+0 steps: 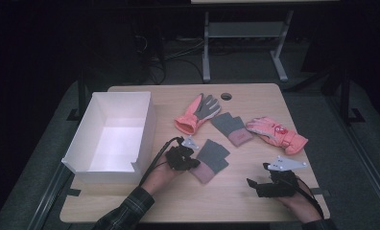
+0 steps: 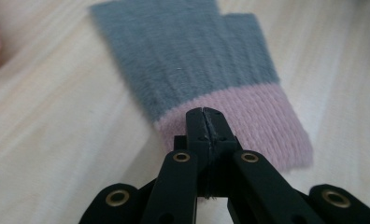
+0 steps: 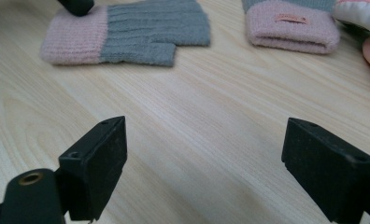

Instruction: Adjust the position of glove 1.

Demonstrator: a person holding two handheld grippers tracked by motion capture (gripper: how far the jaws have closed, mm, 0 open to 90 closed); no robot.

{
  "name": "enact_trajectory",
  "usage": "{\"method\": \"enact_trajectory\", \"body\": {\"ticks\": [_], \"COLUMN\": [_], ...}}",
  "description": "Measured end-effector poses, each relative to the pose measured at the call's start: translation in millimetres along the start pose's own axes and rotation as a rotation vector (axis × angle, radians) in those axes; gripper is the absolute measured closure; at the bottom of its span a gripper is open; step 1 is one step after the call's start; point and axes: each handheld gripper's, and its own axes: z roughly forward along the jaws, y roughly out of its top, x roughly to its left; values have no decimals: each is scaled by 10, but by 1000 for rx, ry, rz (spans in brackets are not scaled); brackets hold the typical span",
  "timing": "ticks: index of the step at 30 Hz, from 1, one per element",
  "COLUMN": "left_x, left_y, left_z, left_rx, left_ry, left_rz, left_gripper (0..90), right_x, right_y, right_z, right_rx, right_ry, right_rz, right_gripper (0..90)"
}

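1. Left gripper (image 1: 194, 162): held in the person's left hand, at the near-left end of the grey-and-pink knitted mitten (image 1: 211, 160). In the left gripper view its two black jaws stand pressed together with no gap, their tips over the pink cuff (image 2: 248, 128); whether any knit is pinched between them cannot be told.
2. Grey-and-pink knitted mitten: lies flat on the wooden table (image 1: 217, 201), near its middle, just right of the white box (image 1: 112, 139). The grey part points away from the person, the pink cuff towards the near edge.
3. Right gripper (image 1: 253, 184): held low over the table's near-right area, well apart from the mitten. Its jaws are spread wide with only bare wood between them.
4. Second knitted mitten (image 1: 232, 128): farther back, its pink cuff bearing a small label (image 3: 290, 19).
5. Pink padded glove (image 1: 277, 134): touching the second mitten on the right.
6. Pink-and-grey glove (image 1: 197, 112): just left of the second mitten, near the table's grommet hole (image 1: 226, 96).
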Motion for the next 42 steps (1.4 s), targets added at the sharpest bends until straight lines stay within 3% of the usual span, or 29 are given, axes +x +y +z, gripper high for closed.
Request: {"method": "enact_trajectory", "body": {"ticks": [5,12,16,29,34,38,42], "left_x": [-100,-296,-361,-428,-419,-286,-172], "left_y": [-28,-10,16,61,78,48,25], "left_z": [-1,42,78,144,90,35,15], "left_rx": [-1,10,11,-2,-27,-41,-35], "left_ry": [-33,-99,-113,-160,-143,-78,-46], "left_rz": [1,31,50,47,51,23,17], "left_gripper": [897,897,897,897,897,896,896], "right_x": [-3,2,2,1,3,-1,4], "right_y": [-1,-2,-2,-1,2,2,2], "right_z": [-3,0,0,10,5,10,9], "right_rx": [0,2,1,3,4,2,3], "right_ry": [-1,0,1,2,2,3,4], "right_rz": [-4,1,-1,-11,-4,-10,-9], "right_gripper": [139,139,139,139,139,139,139]}}
